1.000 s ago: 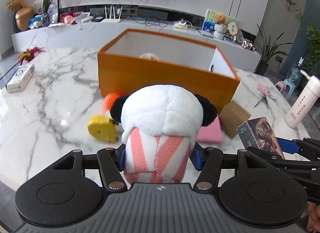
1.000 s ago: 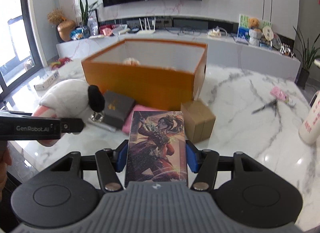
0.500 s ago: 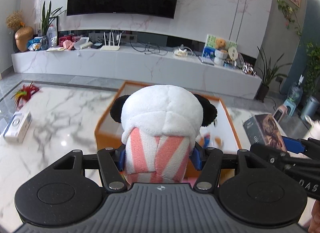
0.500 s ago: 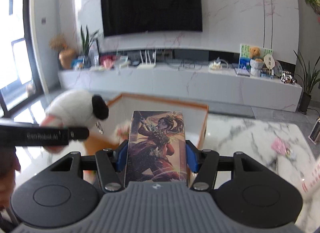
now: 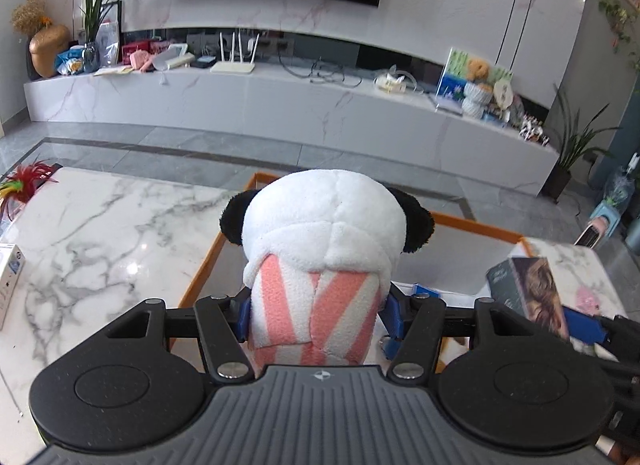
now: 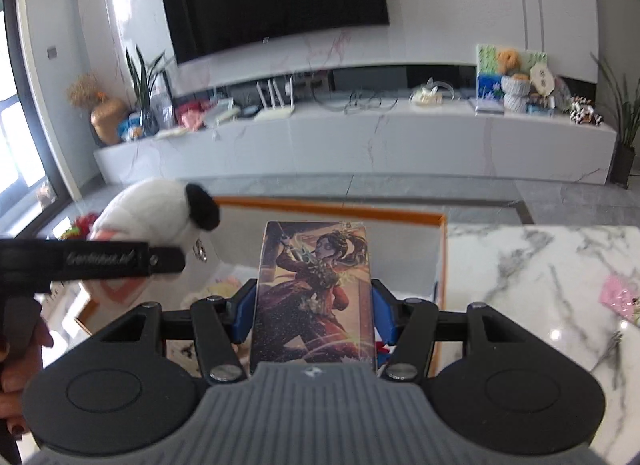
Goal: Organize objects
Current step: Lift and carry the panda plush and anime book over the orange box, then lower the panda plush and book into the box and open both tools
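My left gripper [image 5: 314, 311] is shut on a plush panda [image 5: 324, 257] in a pink-and-white striped robe, held over the open orange box [image 5: 200, 281]. In the right wrist view the panda [image 6: 148, 217] hangs at the left, above the box's left side. My right gripper [image 6: 314, 309] is shut on a flat illustrated card box [image 6: 316, 289] and holds it over the orange box [image 6: 340, 209]. That card box [image 5: 528, 289] also shows at the right of the left wrist view. Small items lie on the box floor, mostly hidden.
The marble table [image 5: 100, 225] carries a white carton [image 5: 8, 285] and a red feathery toy [image 5: 24, 181] at the left. A pink item [image 6: 624, 297] lies on the table at the right. A person's hand [image 6: 16, 365] holds the left gripper's handle. Beyond stands a long TV console [image 5: 280, 105].
Both grippers rose and moved forward with their loads, from in front of the orange box to above its opening. The table items in front of the box dropped out of view.
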Motion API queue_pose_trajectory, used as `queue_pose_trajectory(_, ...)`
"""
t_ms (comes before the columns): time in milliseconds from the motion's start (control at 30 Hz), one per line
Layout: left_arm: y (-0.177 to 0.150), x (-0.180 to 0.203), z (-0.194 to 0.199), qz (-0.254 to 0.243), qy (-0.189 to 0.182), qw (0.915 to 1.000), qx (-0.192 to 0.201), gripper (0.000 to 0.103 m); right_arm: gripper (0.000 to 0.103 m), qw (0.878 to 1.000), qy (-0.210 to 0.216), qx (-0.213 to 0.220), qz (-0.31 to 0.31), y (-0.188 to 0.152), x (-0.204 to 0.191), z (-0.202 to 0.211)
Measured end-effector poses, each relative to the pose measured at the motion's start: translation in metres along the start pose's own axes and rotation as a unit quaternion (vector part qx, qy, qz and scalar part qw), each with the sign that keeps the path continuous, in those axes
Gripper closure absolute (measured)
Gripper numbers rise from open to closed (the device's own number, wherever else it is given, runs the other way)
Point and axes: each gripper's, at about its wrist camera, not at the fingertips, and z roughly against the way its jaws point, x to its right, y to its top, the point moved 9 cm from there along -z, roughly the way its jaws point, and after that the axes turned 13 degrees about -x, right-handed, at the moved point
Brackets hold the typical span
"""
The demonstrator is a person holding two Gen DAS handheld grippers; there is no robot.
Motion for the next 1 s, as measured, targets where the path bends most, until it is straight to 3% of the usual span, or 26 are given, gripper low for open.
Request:
queue_pose_trajectory(233,-0.004,0.002,-0.035,0.003,0.008,0.9994,-0.034,0.035,0.043,0.999,-0.004,-0.048,0.026,-0.020,-0.004,-0.042)
queue_pose_trajectory(533,-0.010,0.011,-0.041,-0.014,0.016,0.9988,-0.045,0.034,0.043,0.995,0.003,-0.084,0.054,-0.035,-0.020,-0.060)
queue_pose_trajectory(800,-0.007,0.014,-0.045,-0.015,0.017,0.9985,-0.050,0.034,0.043,0.994,0.014,-0.102,0.026,-0.042,-0.020,-0.064)
queue_pose_trajectory(1000,-0.009,0.015,-0.047,-0.022,0.040,0.9975,-0.054,0.034,0.043,0.994,0.014,-0.107,0.013,-0.043,-0.017,-0.067)
